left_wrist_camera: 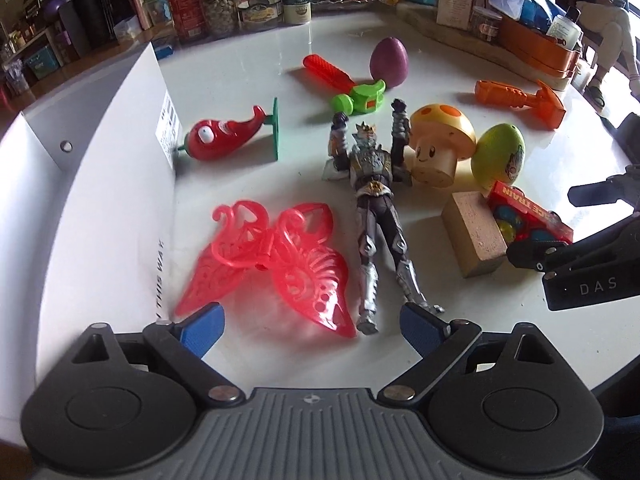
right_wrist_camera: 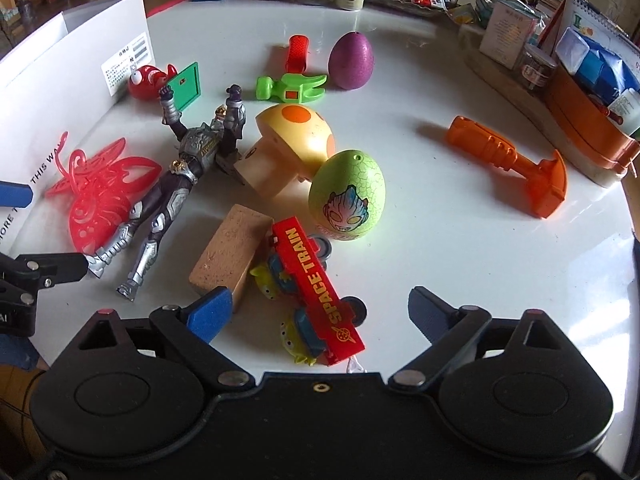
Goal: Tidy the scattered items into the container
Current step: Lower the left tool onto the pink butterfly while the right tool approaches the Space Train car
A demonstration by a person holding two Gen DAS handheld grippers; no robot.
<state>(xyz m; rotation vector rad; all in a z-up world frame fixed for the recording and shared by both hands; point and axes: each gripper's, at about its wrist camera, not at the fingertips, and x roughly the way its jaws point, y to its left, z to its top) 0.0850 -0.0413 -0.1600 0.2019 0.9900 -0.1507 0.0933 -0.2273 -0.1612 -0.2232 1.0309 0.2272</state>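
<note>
Toys lie scattered on a white table. My left gripper (left_wrist_camera: 312, 330) is open and empty, with the pink butterfly (left_wrist_camera: 272, 264) and the feet of the armoured figure (left_wrist_camera: 376, 208) between its blue pads. My right gripper (right_wrist_camera: 320, 312) is open and empty over the red Space Train toy (right_wrist_camera: 316, 284). A wooden block (right_wrist_camera: 230, 250), green egg (right_wrist_camera: 346, 196), mushroom toy (right_wrist_camera: 292, 140), purple egg (right_wrist_camera: 351, 60), green-and-red hammer (right_wrist_camera: 294, 80), orange hammer (right_wrist_camera: 516, 164) and red chili toy (left_wrist_camera: 224, 138) lie around. The white box (left_wrist_camera: 120, 152) stands at the left.
Jars and cans (left_wrist_camera: 256, 4) line the table's far edge. An orange basket (right_wrist_camera: 588, 120) with packets and a wooden board stand at the far right. A person sits beyond the table (left_wrist_camera: 600, 12).
</note>
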